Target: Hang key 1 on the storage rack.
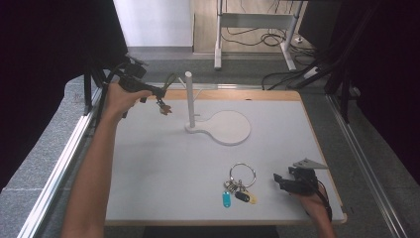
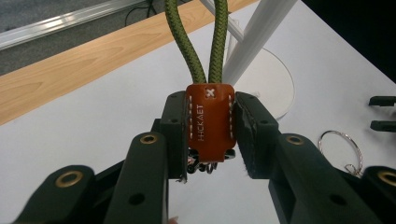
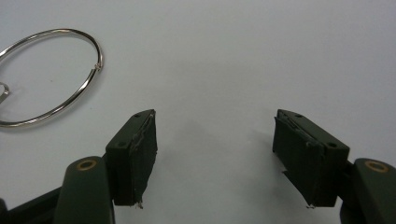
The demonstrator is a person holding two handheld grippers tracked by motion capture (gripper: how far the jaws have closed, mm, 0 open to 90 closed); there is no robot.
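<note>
High view: fixed above the person's side, looking forward and down; takes in the whole white counter (image 1: 163, 163), the floor beyond, both forearms entering from the bottom edge.

Left gripper view: rides the left gripper (image 2: 210, 126), close in, looking along its fingers (image 2: 173, 135) toward the white stand (image 2: 261, 42) and the counter's wooden far edge. Shares the stand (image 1: 189, 99) with the high view, and the metal ring (image 2: 340, 145) at its right margin.

Right gripper view: rides the right gripper (image 3: 215, 149), very near the counter surface, angled down between its fingers (image 3: 133, 154). Shares the metal ring (image 3: 51, 77) with the high view (image 1: 242, 174).
</note>
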